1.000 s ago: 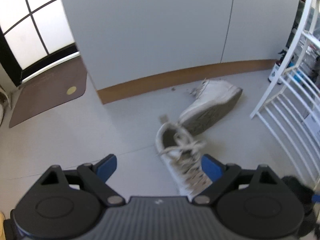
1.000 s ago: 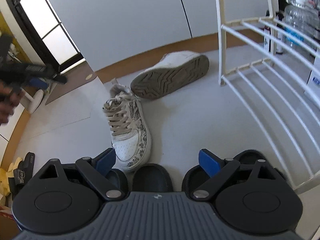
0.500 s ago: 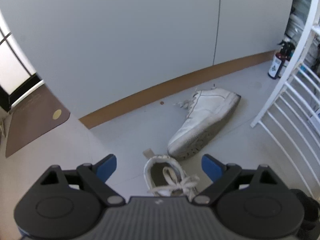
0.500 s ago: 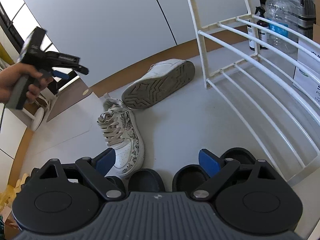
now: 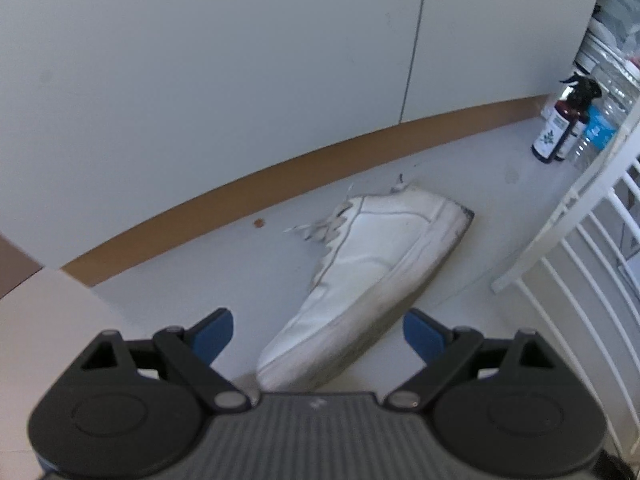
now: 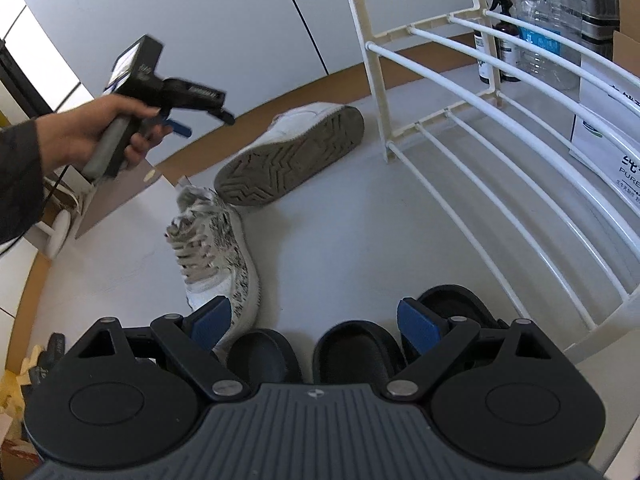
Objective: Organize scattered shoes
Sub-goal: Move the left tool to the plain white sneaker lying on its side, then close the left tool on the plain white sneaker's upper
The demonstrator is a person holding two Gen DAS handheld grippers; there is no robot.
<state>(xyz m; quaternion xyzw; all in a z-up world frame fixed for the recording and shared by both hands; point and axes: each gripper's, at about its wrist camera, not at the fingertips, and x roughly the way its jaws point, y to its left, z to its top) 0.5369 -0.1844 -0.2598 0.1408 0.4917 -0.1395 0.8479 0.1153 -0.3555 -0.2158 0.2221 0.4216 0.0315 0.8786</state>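
A white sneaker [image 5: 372, 272] lies on its side by the wall, its grey sole [image 6: 288, 168] facing the right wrist view. My left gripper [image 5: 318, 334] is open above it, its toe between the blue pads, nothing held. A patterned white sneaker [image 6: 216, 252] stands upright just in front of the tipped one. My right gripper [image 6: 314, 322] is open over black slippers [image 6: 356, 352] on the floor. A hand holds the left gripper [image 6: 176, 114], which hangs in the air at the left of the right wrist view.
A white wire shoe rack [image 6: 500, 152] stands on the right, its post [image 5: 560, 216] close to the tipped sneaker's heel. Spray bottles [image 5: 556, 128] and a water jug [image 6: 548, 28] sit behind it. A brown mat [image 6: 120, 196] lies at left.
My left gripper has moved forward past the patterned sneaker and now hovers over the tipped white sneaker. The right gripper has drifted slightly, keeping the slippers under it.
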